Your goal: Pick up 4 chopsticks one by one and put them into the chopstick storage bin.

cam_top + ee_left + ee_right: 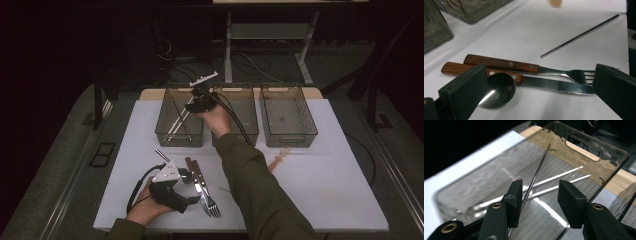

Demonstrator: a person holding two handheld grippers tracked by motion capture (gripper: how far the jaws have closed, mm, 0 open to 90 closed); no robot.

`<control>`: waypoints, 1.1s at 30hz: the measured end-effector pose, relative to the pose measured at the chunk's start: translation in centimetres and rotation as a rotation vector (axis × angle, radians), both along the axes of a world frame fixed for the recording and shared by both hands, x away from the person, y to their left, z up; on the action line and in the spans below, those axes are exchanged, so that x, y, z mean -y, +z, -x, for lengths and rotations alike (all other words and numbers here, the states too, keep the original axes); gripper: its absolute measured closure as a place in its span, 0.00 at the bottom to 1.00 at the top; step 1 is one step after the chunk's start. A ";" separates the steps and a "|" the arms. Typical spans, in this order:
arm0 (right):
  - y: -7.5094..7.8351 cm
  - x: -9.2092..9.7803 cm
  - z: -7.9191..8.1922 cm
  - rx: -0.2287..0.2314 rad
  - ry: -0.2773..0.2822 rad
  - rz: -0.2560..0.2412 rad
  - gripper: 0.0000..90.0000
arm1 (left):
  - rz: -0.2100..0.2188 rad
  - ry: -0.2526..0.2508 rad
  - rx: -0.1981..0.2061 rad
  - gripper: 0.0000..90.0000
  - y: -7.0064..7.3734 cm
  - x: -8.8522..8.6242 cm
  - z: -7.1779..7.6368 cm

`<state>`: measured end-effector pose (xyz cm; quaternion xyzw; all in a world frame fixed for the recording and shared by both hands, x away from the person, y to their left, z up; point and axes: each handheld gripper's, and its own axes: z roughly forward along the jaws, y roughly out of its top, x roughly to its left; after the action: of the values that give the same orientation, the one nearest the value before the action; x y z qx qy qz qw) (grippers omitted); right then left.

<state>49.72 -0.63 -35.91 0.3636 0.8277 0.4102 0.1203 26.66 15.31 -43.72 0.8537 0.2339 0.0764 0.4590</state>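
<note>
Leaning against one spread jaw of the right gripper, the thin chopstick looks stiff, light, slippery; left gripper gapes.

A: Right arm's stretched far forward, right gripper tilted downward, jaws parted.

B: And the left gripper sits low by the near edge, wrist bent, jaws spread wide, nothing between them.

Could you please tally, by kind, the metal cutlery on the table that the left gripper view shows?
Fork: 1
Knife: 1
Spoon: 1
Chopstick: 1
Total: 4
</note>
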 end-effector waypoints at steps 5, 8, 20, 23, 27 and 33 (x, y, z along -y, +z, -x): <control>0.6 2.0 1.3 -0.012 0.031 -0.027 0.52 | -0.004 0.004 -0.003 0.00 -0.1 0.0 0.0; 0.5 3.8 2.1 -0.032 0.044 -0.074 0.50 | -0.016 -0.001 -0.001 0.00 -0.1 -0.1 0.1; 0.3 8.9 6.6 -0.023 0.164 -0.100 0.40 | -0.012 -0.012 -0.013 0.00 -0.1 0.1 0.2; 0.3 10.2 7.6 -0.012 0.185 -0.106 0.40 | -0.008 -0.004 -0.019 0.00 -0.2 0.0 0.2; 0.1 12.0 8.7 0.013 0.194 -0.102 0.40 | -0.004 -0.002 -0.021 0.00 -0.2 0.0 0.2; -0.5 14.2 10.3 0.018 0.197 -0.103 0.41 | -0.003 0.002 -0.024 0.00 -0.3 0.0 0.2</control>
<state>39.38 -14.86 -36.40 0.2825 0.8360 0.4654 0.0680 26.44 15.30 -43.98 0.8551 0.2401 0.0670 0.4546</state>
